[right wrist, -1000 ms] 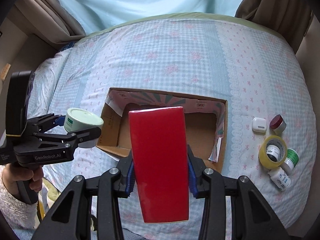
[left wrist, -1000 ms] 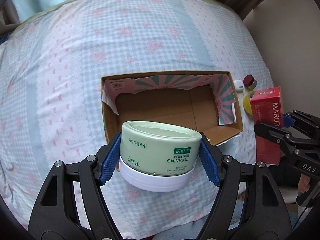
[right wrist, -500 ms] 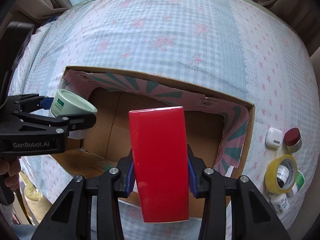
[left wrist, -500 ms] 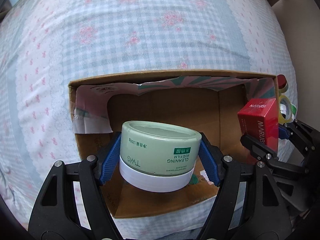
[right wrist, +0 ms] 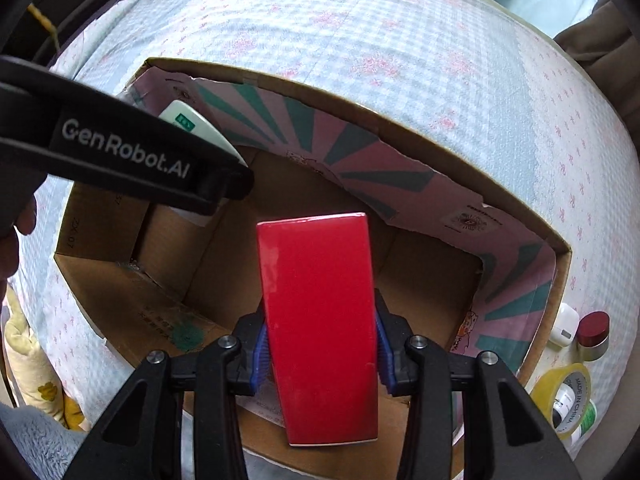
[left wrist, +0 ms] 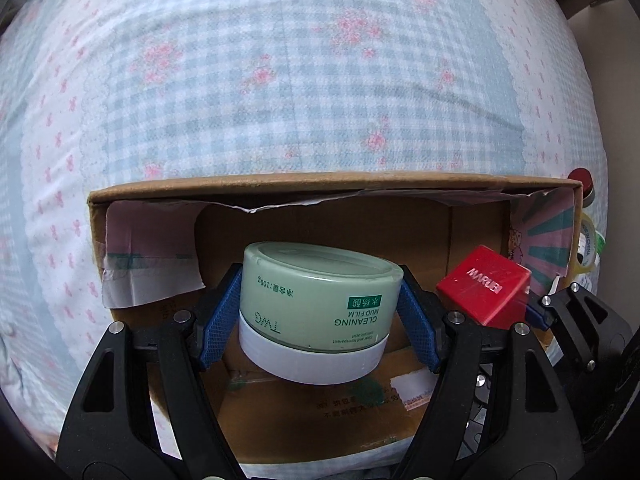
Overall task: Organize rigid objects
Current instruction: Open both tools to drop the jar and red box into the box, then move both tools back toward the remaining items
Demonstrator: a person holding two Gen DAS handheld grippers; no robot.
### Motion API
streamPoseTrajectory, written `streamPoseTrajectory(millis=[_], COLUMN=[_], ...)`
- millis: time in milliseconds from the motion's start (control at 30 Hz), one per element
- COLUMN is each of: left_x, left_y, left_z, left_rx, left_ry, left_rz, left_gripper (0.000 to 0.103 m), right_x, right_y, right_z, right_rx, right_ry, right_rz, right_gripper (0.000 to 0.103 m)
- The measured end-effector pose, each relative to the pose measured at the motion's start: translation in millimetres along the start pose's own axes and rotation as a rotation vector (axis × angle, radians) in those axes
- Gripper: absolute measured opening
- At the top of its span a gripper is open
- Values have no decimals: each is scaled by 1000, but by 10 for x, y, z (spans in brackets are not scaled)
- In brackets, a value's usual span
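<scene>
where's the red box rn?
Right claw is clamped on the red box, over the right half of the open cardboard box, beside the green jar in the left claw.

Through my left camera I see a pale green jar with a white base and dark green lettering, sitting between the royal-blue pads of my black left gripper, and beside it a glossy red box with white lettering. My right camera shows that red box as one plain shiny red face between the blue pads of my black right gripper, over a brown cardboard box whose inner flaps carry pink and teal sunburst stripes. The bedsheet underneath is pale blue-and-white gingham with pink flowers and tiny pink bows, and at its right edge I make out a yellow tape roll, a dark red cap and a white case.
</scene>
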State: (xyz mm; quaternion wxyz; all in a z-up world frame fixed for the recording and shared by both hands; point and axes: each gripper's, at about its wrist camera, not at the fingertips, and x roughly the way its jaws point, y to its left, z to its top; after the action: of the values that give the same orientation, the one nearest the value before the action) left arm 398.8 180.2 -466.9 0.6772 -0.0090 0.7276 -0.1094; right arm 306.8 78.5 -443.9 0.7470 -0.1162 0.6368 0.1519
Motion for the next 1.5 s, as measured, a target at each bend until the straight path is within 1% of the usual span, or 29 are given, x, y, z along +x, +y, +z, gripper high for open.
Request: streamPoseTrajectory(millis=[67,100,133,167,200,233,300,367,500,633,733,833,967,1067,1200,1300,1500], left_x=[-26,-56,-106,-154,-199,-236,-285,-335,-501,-653,-794,-962,-1240,-1463,-1729,-1884,-2009], left_y=[-48,-81,-105,-133,-147,-146,-128,-88,64,154,159,153,137,122,95,28,-164], left_z=[17,26,21,15,8,3,-25,-60,-157,-313,-454,-591,-819,-1049,-1389,-1611,-1935], left_rx=[5,18,31,42,50,53,45,32,-5,-39,-42,-48,-54,-65,-80,-76,-86], left_ry=[-5,-14,-27,-44,-60,-71,-80,-86,-94,-110,-135,-166,-225,-275,-340,-383,-419], left_rz=[-13,-14,-1,12,24,32,39,36,34,29,33,29,24,19,16,16,-38], left_gripper=[72,80,99,102,103,103,103,103,103,103,103,103,103,103,103,103,103], right_x=[-37,-67,-99,-126,-141,-136,-112,-127,-273,-425,-540,-702,-946,-1161,-1477,-1706,-2137], right_y=[6,-3,-14,-25,-32,-35,-61,-106,-202,-236,-214,-190,-54,30,113,103,-46], right_z=[-14,-17,-34,-41,-49,-60,-101,-146,-206,-256,-308,-288,-326,-380,-543,-721,-1161], right_rx=[-22,-22,-16,-7,-4,-3,12,49,115,155,150,149,161,169,185,217,304], right_ry=[-23,-43,-61,-81,-90,-86,-54,-46,-99,-123,-137,-158,-193,-221,-218,-228,-239], right_rz=[4,24,44,51,53,58,87,100,87,92,73,59,43,28,-11,-32,-104], right_gripper=[39,40,46,66,101,103,103,103,103,103,103,103,103,103,103,103,103])
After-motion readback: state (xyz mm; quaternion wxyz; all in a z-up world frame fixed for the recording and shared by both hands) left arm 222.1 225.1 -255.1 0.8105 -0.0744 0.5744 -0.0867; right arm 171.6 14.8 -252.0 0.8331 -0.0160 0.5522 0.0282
